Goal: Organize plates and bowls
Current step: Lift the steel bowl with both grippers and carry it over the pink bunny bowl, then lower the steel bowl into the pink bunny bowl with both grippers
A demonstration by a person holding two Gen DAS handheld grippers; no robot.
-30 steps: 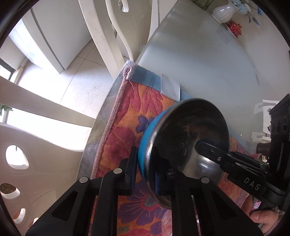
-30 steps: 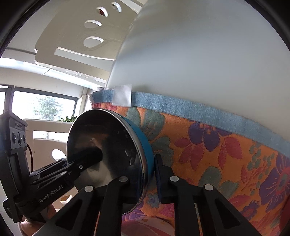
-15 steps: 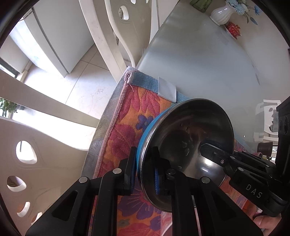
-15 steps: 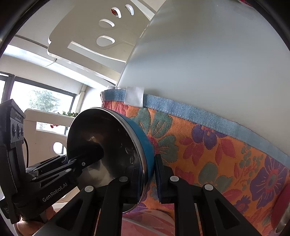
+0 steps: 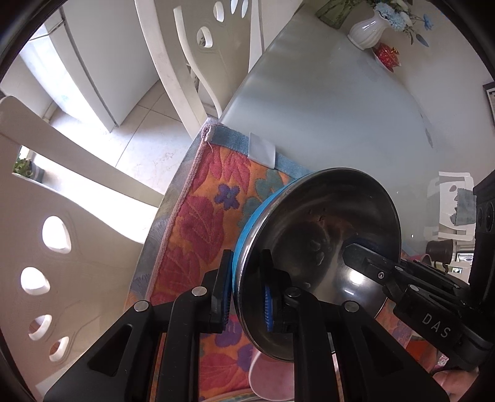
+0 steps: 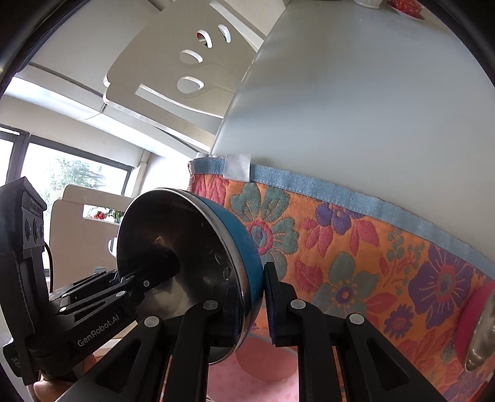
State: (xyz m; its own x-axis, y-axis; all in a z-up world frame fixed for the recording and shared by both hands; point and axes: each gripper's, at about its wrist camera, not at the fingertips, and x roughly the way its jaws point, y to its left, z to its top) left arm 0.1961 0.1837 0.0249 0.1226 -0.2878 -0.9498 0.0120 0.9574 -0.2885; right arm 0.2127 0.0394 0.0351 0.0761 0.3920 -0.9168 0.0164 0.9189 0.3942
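Observation:
A blue bowl (image 5: 318,247) with a shiny steel inside hangs tilted above the floral mat (image 5: 201,222). My left gripper (image 5: 247,278) is shut on its near rim, one pad outside on the blue wall and one inside. The right gripper (image 6: 250,297) is shut on the opposite rim of the same bowl (image 6: 185,247), over the mat (image 6: 355,247). Each view shows the other gripper's finger reaching into the bowl: the right one (image 5: 371,266) and the left one (image 6: 139,281). A pink plate (image 5: 272,380) lies below the bowl, also visible as the pink plate (image 6: 266,361).
A red bowl (image 6: 473,324) with a steel inside sits on the mat at the right. The frosted glass table (image 5: 324,108) stretches beyond the mat, with a white vase (image 5: 368,29) at its far end. White chairs (image 5: 185,62) stand along the table's edge.
Both grippers have risen with the bowl between them. The mat and table look farther away, and the pink plate has come into sight below the bowl.

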